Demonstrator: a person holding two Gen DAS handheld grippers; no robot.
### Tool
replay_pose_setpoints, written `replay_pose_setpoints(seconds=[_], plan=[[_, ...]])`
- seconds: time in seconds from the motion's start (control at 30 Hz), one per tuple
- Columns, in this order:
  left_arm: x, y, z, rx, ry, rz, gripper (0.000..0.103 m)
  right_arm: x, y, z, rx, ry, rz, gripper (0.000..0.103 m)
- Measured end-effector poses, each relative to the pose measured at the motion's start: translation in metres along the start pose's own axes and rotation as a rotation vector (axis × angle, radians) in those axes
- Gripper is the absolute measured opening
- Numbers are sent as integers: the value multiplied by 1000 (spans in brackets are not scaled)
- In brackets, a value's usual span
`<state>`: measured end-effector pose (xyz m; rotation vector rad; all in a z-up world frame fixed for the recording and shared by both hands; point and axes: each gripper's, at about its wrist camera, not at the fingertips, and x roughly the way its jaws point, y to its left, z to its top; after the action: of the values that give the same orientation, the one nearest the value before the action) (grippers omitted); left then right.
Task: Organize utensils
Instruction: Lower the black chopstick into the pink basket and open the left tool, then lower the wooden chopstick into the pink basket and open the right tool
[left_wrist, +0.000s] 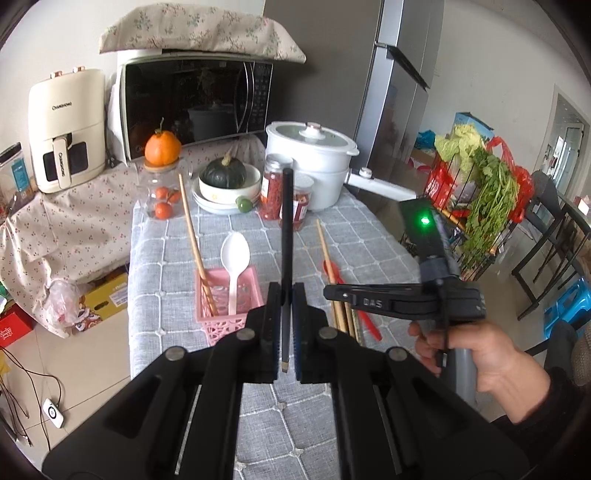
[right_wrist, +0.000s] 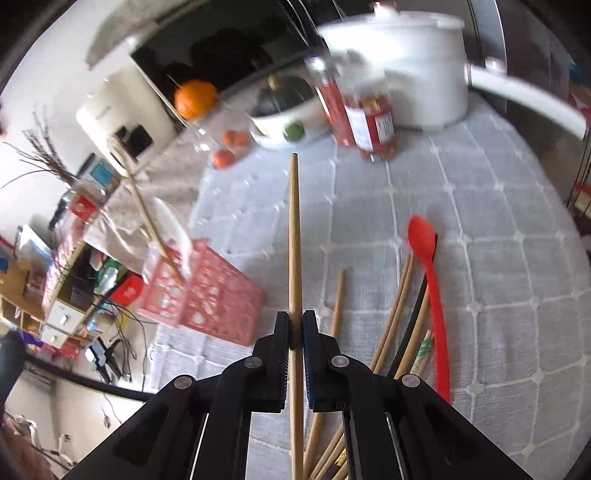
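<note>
Left wrist: white spoon, right wrist: red spoon

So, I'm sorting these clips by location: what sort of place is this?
Most likely a home kitchen or dining corner: a microwave, a tall fridge and a white cooking pot stand around a cloth-covered table strewn with chopsticks and spoons.

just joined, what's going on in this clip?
A person is sorting utensils into a pink basket on the table. The left gripper is shut on a black chopstick, the right gripper on a wooden chopstick. The basket already holds a white spoon and one wooden chopstick. A red spoon and more chopsticks lie loose on the cloth.
</note>
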<state>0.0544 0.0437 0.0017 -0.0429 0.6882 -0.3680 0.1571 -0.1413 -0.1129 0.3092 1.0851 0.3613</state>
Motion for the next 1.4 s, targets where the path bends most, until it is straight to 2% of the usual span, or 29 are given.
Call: replay_pose_setpoints(seconds=[0.2,0.37,0.5,0.6,0.77,0.9,1.13,1.2,1.27,1.3,1.4], plan=[[-26,4,14,-24,-127,13,6,-62,14,0,-42,-169,29,7],[-41,14,27,-57,-244,66,6,-98,28,5,-73,-323,42,7],[-40,25,32,-96,-297,93,6,-103,36,8,-92,-383,49,7],[-32,30,33,-106,-319,113,6,-100,37,7,-89,-391,56,7],[-8,34,34,-85,-296,153,6,-94,37,5,-83,-403,56,7],[27,43,29,-80,-206,178,6,-91,40,3,-93,-422,45,7],[58,45,23,-70,-134,155,7,-88,45,1,-84,-446,55,7],[59,44,24,-71,-128,149,15,-89,47,2,-84,-459,58,7],[56,44,25,-83,-125,141,45,-90,49,2,-85,-477,57,7],[53,45,25,-94,-125,141,57,-91,50,2,-85,-484,58,7],[44,50,23,-134,-108,133,73,-95,55,2,-85,-514,57,7]])
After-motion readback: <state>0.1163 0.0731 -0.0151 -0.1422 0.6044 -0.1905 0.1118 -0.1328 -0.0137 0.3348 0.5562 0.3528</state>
